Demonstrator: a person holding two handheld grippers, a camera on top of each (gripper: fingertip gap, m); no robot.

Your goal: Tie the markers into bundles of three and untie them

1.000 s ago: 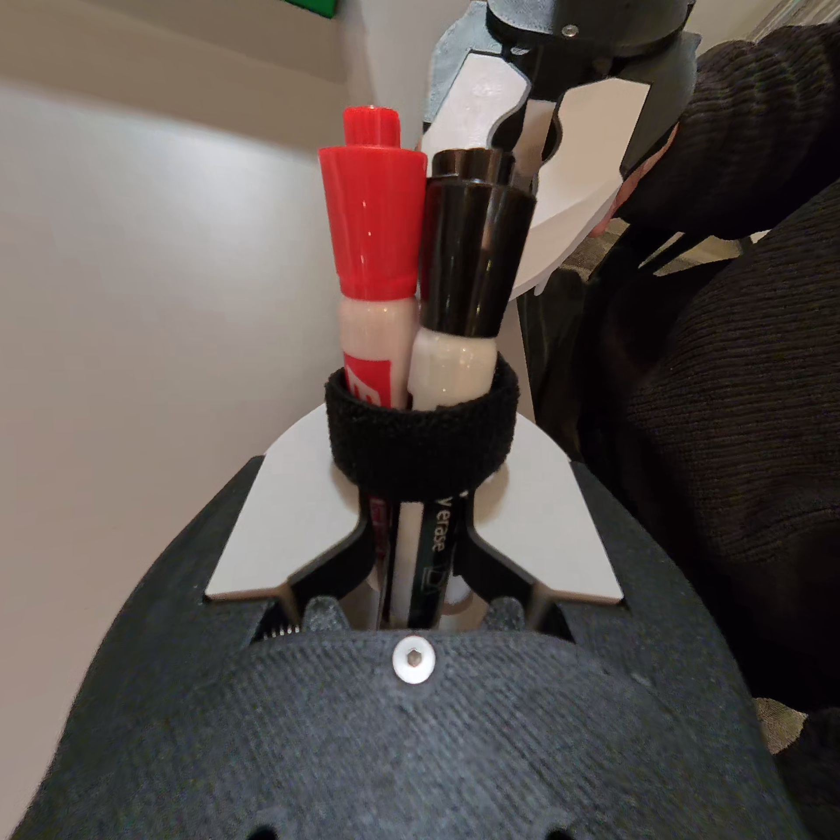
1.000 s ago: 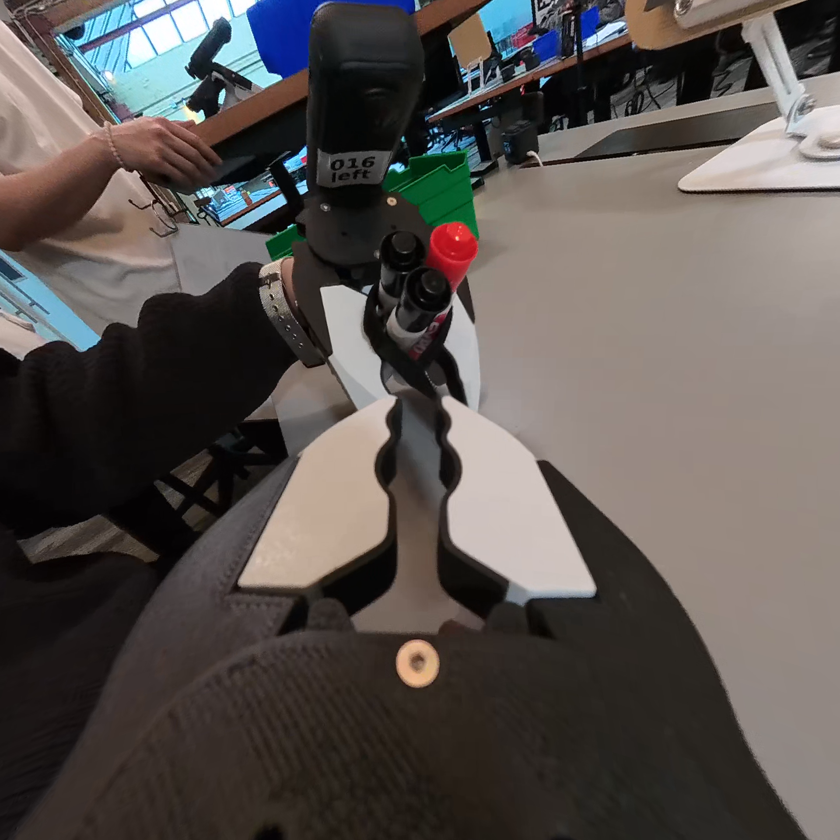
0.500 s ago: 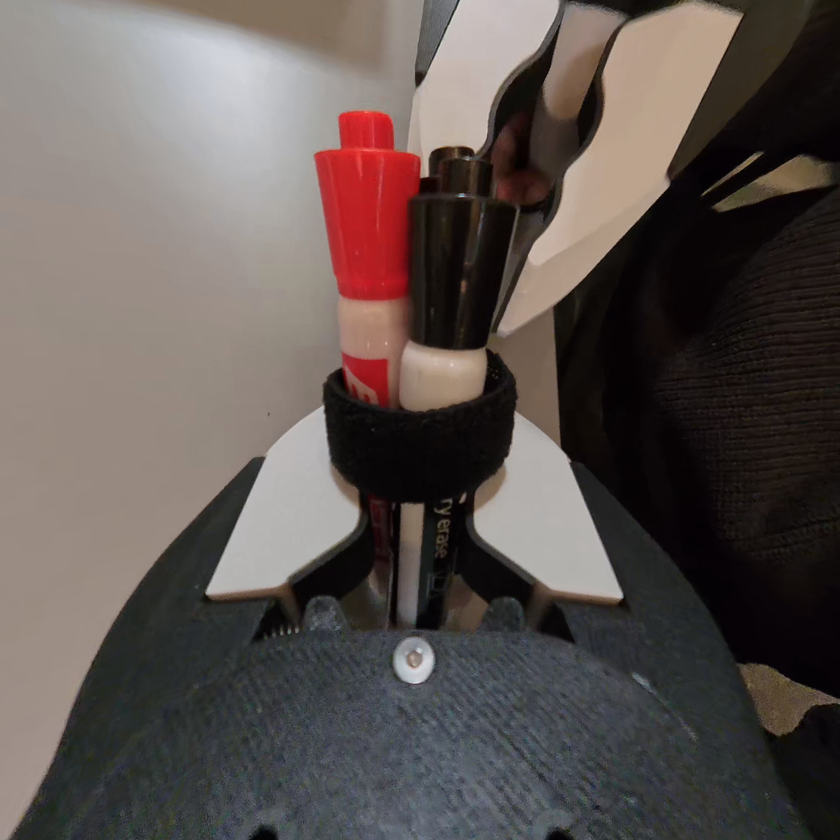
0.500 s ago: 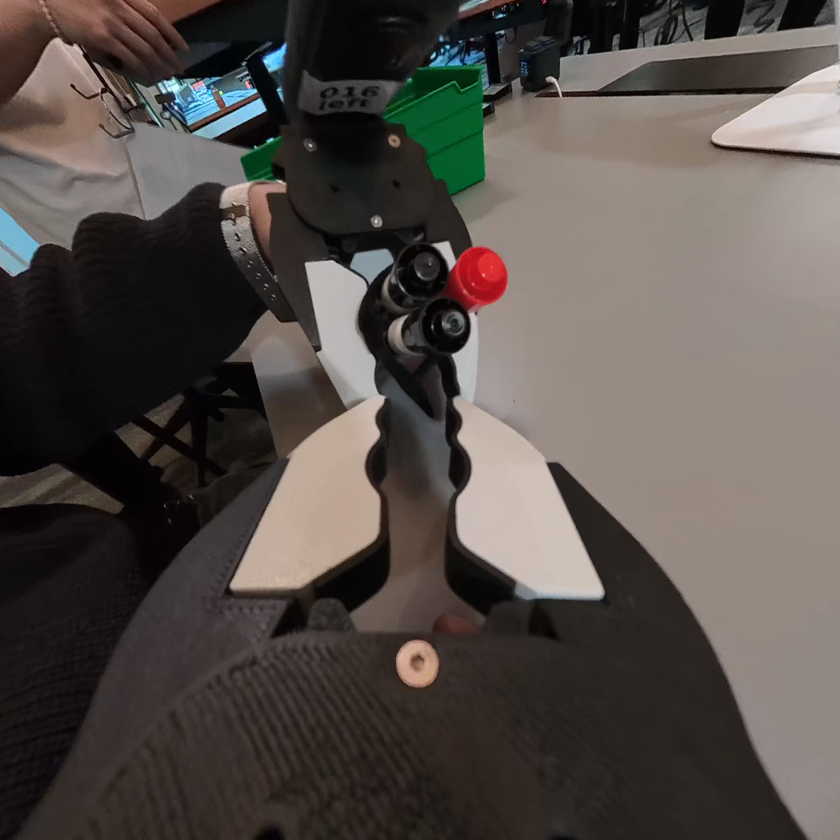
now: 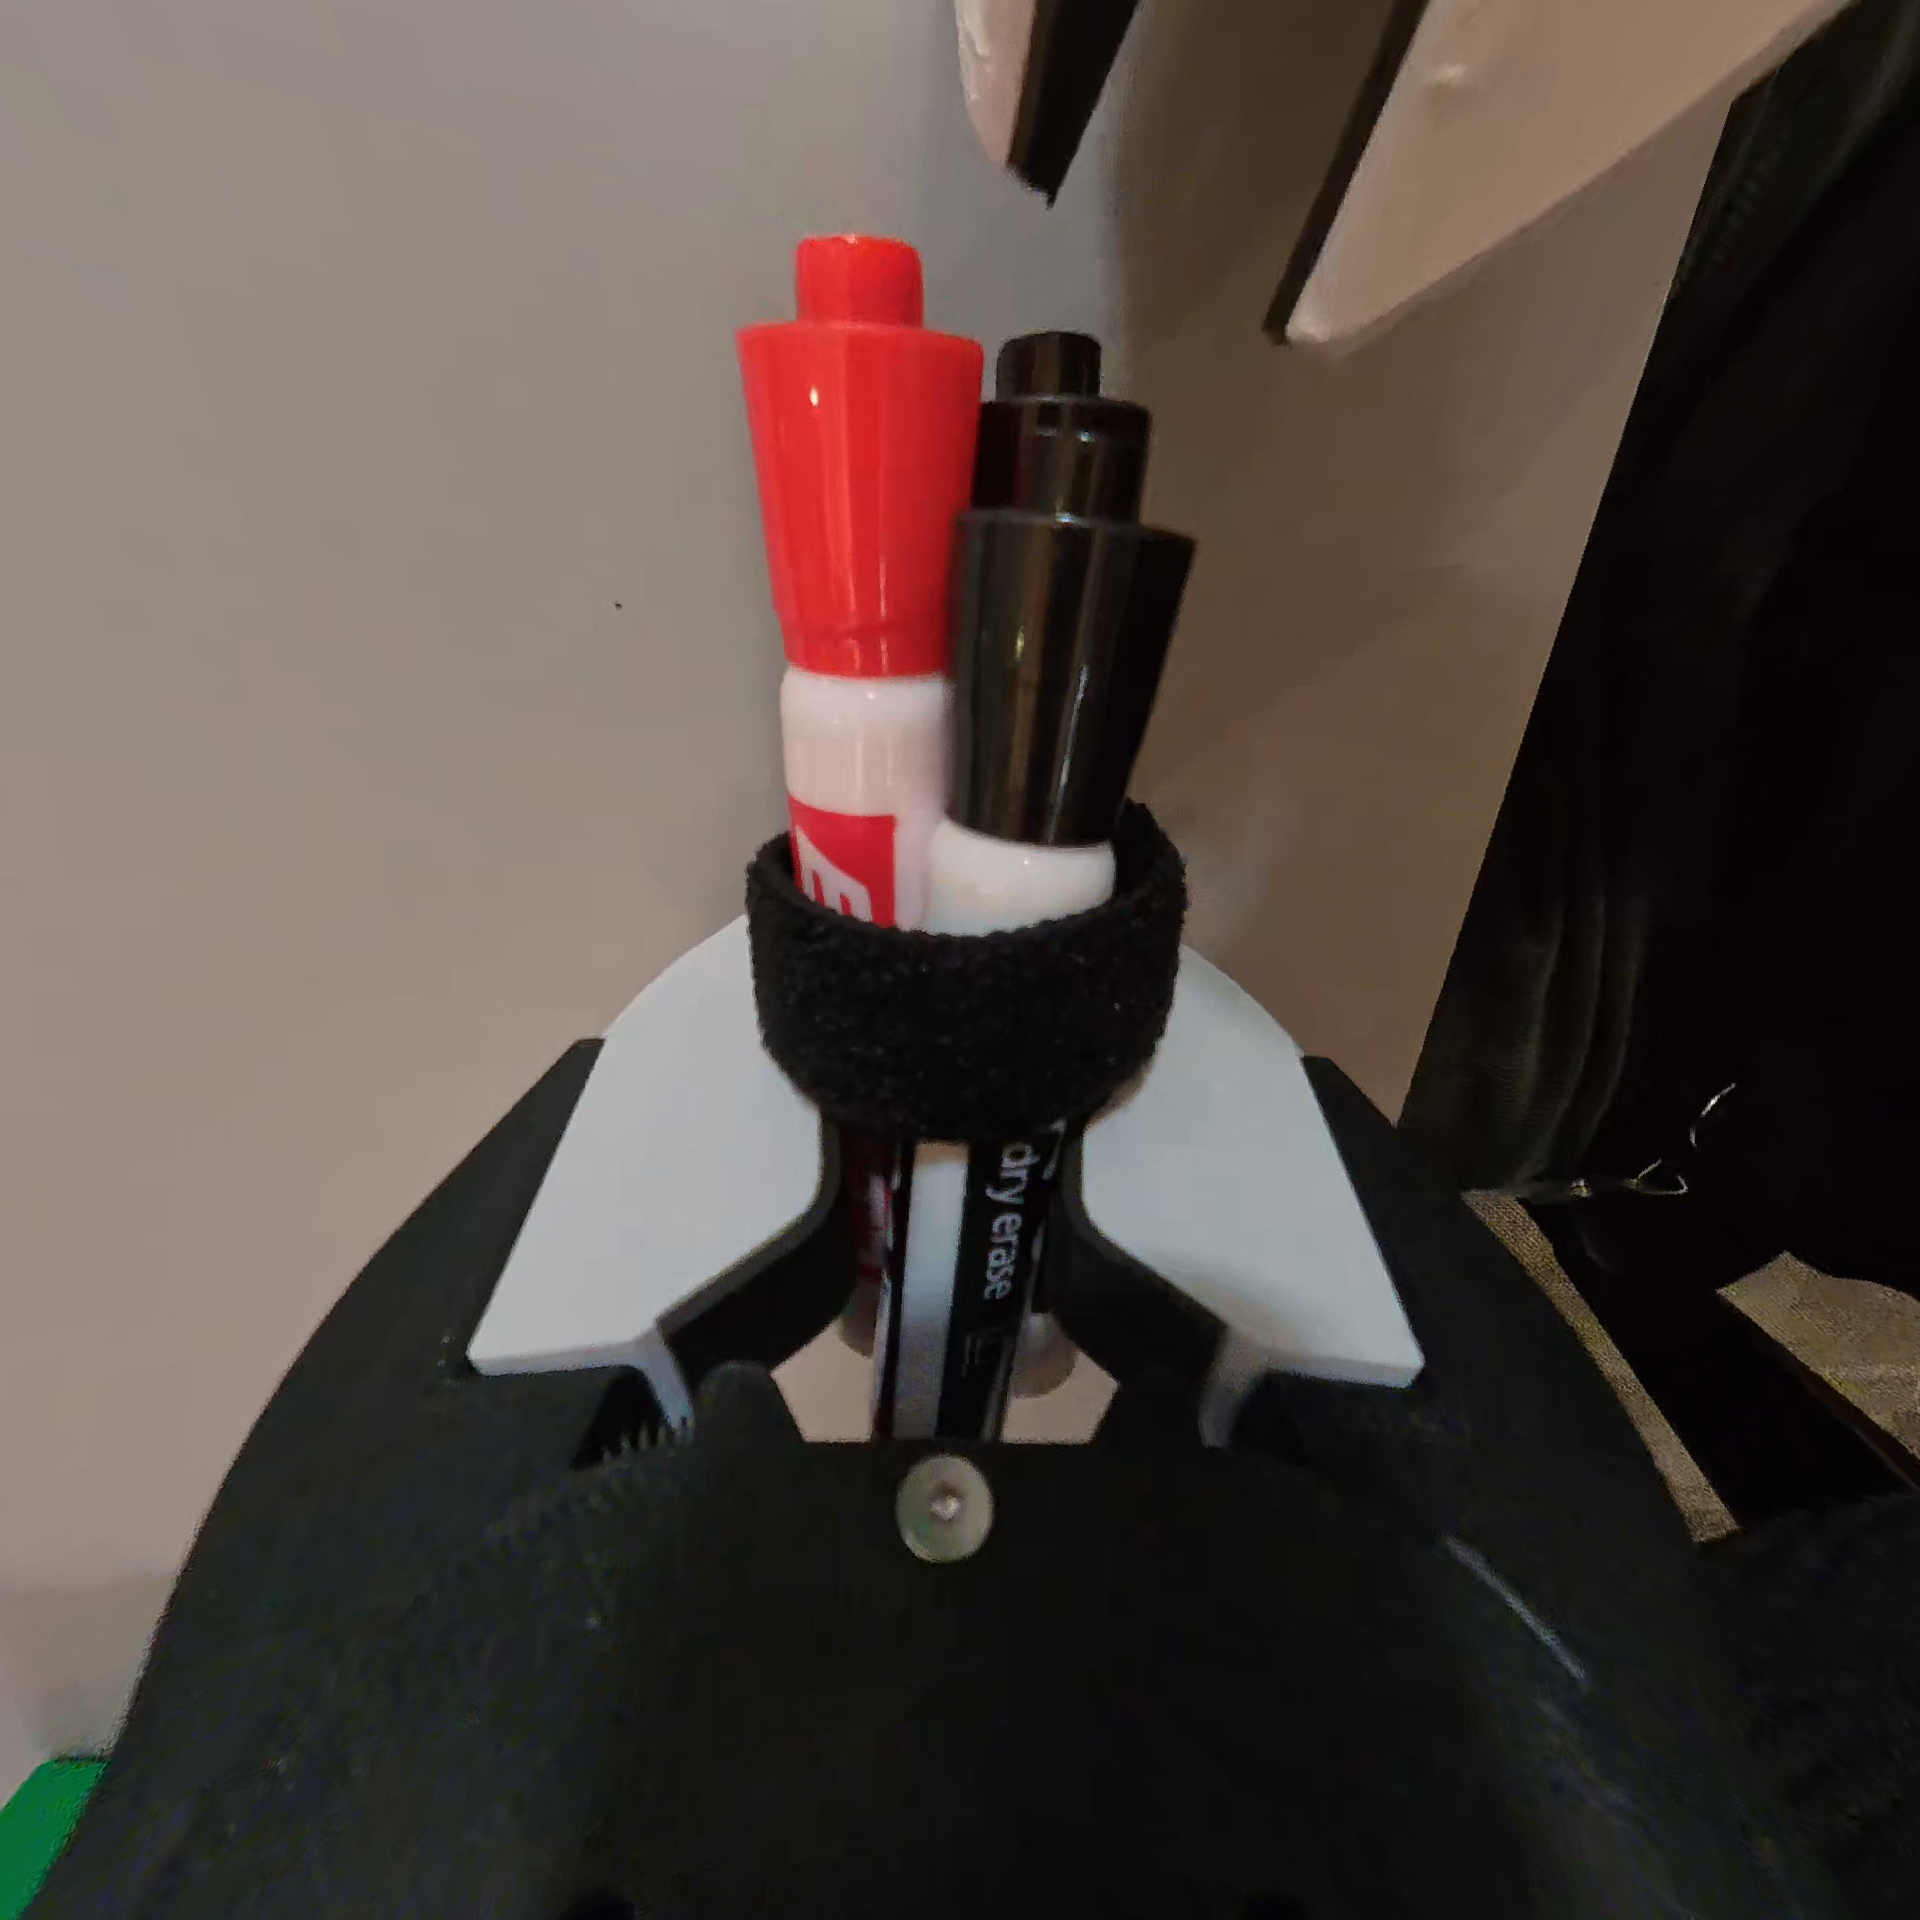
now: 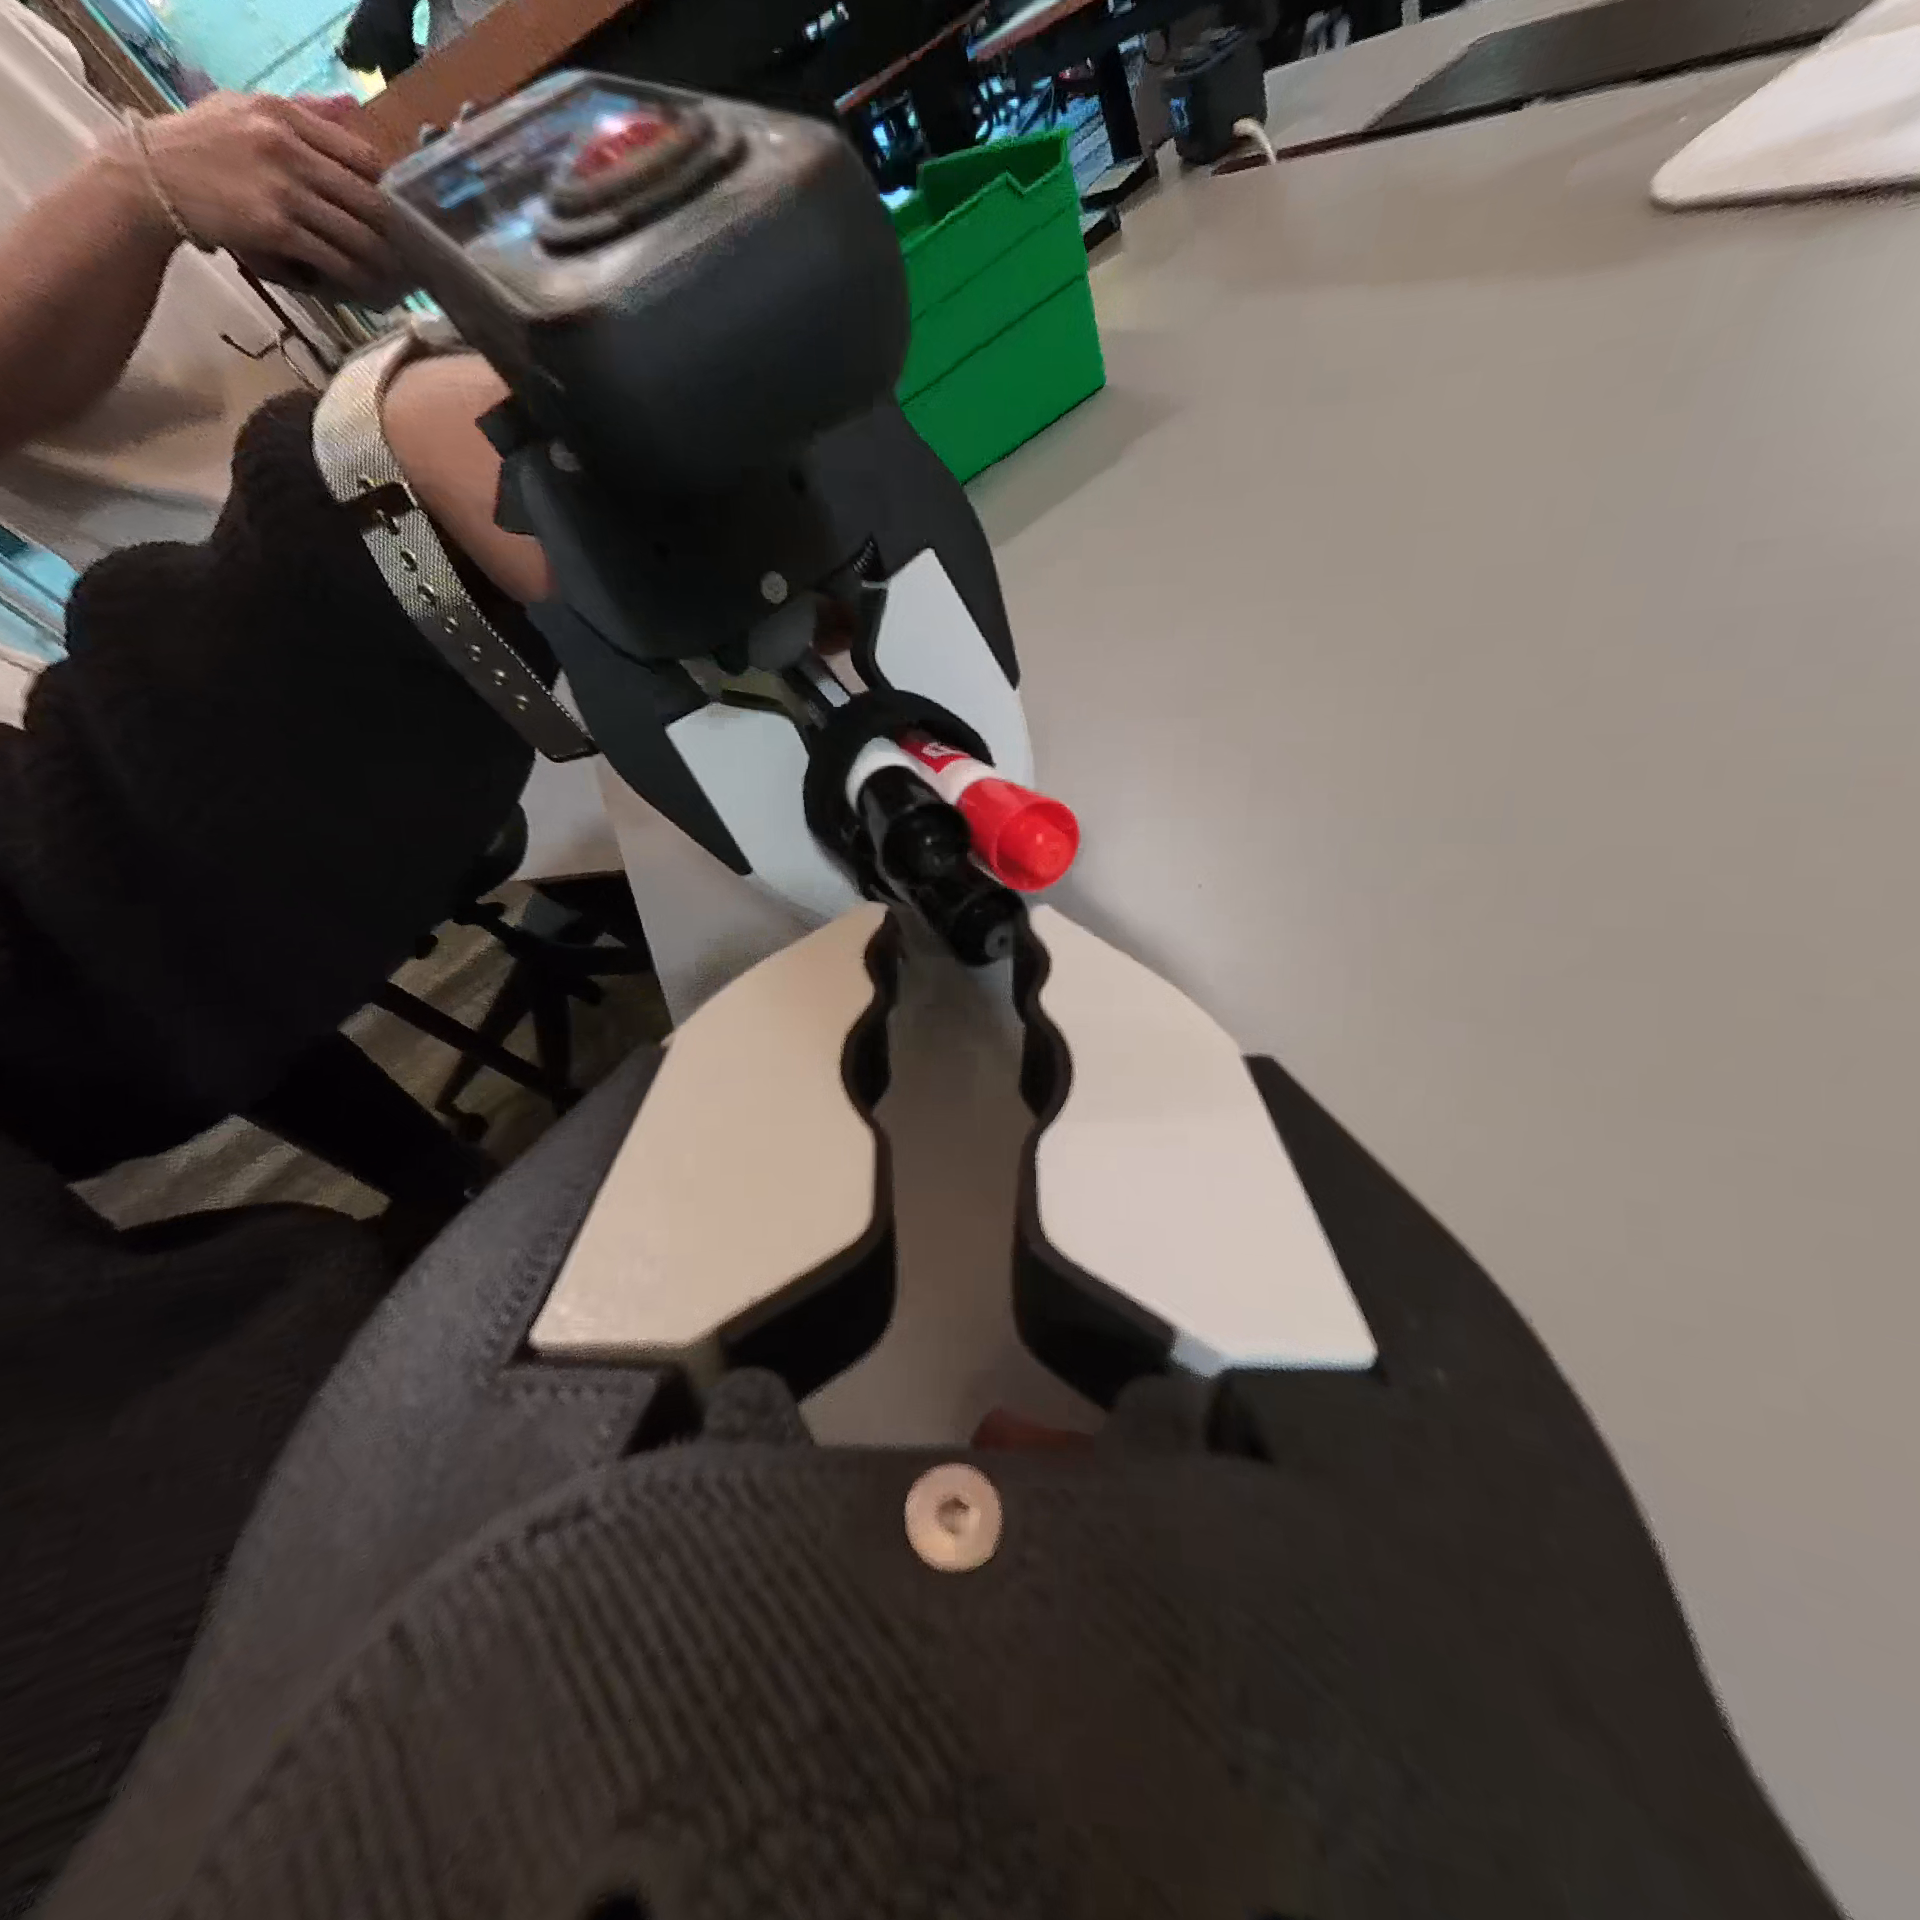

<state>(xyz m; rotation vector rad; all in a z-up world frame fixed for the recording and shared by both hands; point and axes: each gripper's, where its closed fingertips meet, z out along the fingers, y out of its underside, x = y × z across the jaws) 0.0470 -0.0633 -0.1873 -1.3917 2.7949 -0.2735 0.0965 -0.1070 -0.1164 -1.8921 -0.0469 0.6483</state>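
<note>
The bundle (image 5: 961, 665) of three markers, one red-capped and two black-capped, is held in the left gripper (image 5: 961, 1174), whose fingers are clamped on the marker barrels just below the black hook-and-loop strap (image 5: 966, 997). The strap is seen wound fully around the markers, so the tying is judged complete and the untying not yet begun.

Over the last second the bundle has been tilted from upright to pointing caps-first at the right gripper (image 6: 956, 966), and the gap between the two tools has been closed. The right gripper's fingers remain apart and empty; in the right wrist view the black cap tips now sit at the mouth of those fingers. This is read as an approach toward the caps or the strap, probably to start the release.

The left wrist view gives the strap's snug seating and only the white tips of the right fingers (image 5: 1382, 208) at the top edge. No free strap end is visible there. The right wrist view alone shows the grey desk (image 6: 1507, 727), the green bin (image 6: 997, 312), and that the bundle is held above the desk, not resting on it.
</note>
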